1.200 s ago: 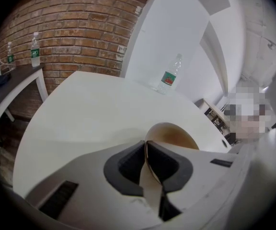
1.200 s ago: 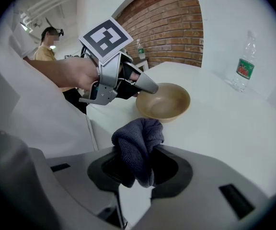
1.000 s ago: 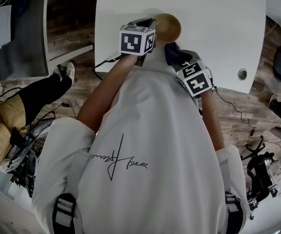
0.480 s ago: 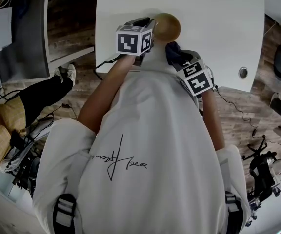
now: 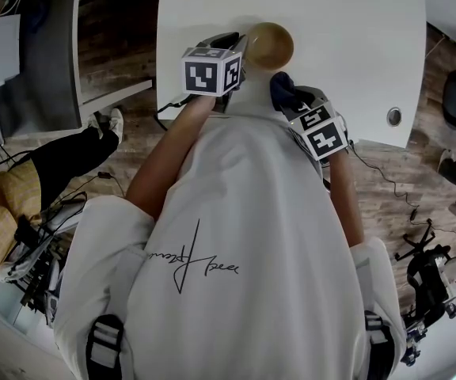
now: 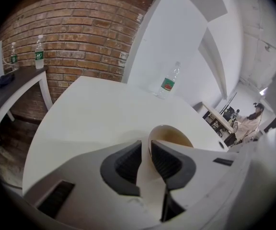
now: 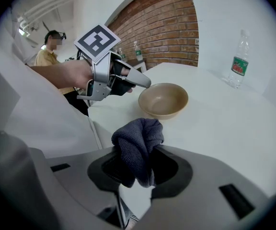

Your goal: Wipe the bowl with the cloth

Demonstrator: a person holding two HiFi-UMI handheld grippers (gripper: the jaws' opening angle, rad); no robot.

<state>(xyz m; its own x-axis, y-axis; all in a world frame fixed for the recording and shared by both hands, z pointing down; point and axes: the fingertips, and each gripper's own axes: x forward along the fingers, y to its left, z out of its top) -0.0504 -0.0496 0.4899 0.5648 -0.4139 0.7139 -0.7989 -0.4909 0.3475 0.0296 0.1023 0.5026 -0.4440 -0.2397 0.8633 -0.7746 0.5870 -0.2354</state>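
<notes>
So since a second ago the left tool (image 5: 238, 43) has backed off a touch toward the person. From the head view, the bowl (image 5: 269, 44) sits on the worktop (image 5: 347, 38) right at its tips. The right tool (image 5: 293, 99) is just behind the bowl.

Left gripper view: jaws a little apart and holding nothing, with the bowl rim just past the tips.

Right gripper view: jaws clamped on the dark cloth (image 7: 137, 143), which bunches up above them. The bowl's ahead of it, upright.
</notes>
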